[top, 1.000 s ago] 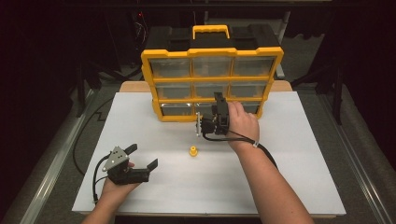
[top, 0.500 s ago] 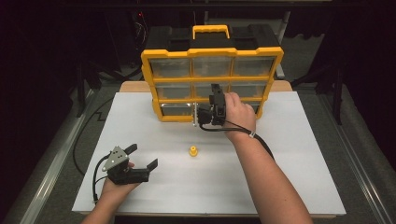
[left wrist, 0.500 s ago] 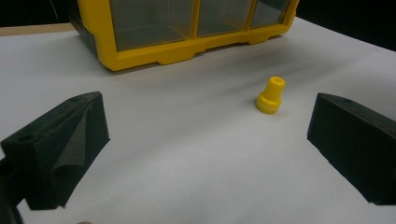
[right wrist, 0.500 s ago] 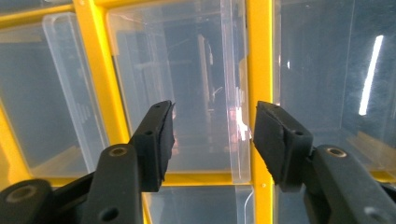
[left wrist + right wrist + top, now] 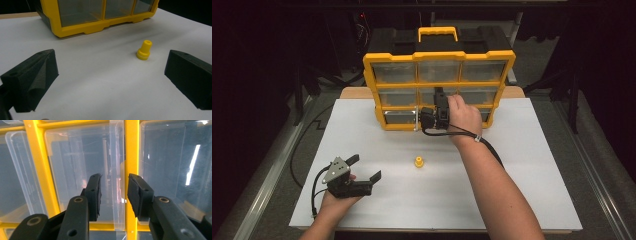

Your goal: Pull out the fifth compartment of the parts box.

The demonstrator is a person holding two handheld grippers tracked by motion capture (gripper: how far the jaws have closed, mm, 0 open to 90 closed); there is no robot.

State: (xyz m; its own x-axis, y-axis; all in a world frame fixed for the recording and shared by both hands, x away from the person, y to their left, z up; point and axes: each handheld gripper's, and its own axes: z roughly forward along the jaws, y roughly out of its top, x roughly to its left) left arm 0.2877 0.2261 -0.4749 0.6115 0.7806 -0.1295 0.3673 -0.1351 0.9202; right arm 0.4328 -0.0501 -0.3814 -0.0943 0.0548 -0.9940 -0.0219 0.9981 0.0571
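Drawer handle [image 5: 117,177], a clear plastic lip on a clear drawer [image 5: 82,170] of the yellow organizer [image 5: 439,90], was the part your right gripper [image 5: 428,119] worked on. Nearest you, your left gripper [image 5: 362,172] rested on the white table [image 5: 512,165] at its near left, jaws spread wide and holding nothing. In the left gripper view, a small yellow peg [image 5: 144,50] stood upright between and beyond those jaws, untouched. It stood well short of the organizer. Farther off, your right gripper was turned on its side against the organizer's front. Its jaws had just been closing and stood narrow. The handle ran between the pads [image 5: 95,195], with a slight gap visible on each side. The organizer stood upright at the table's far edge.
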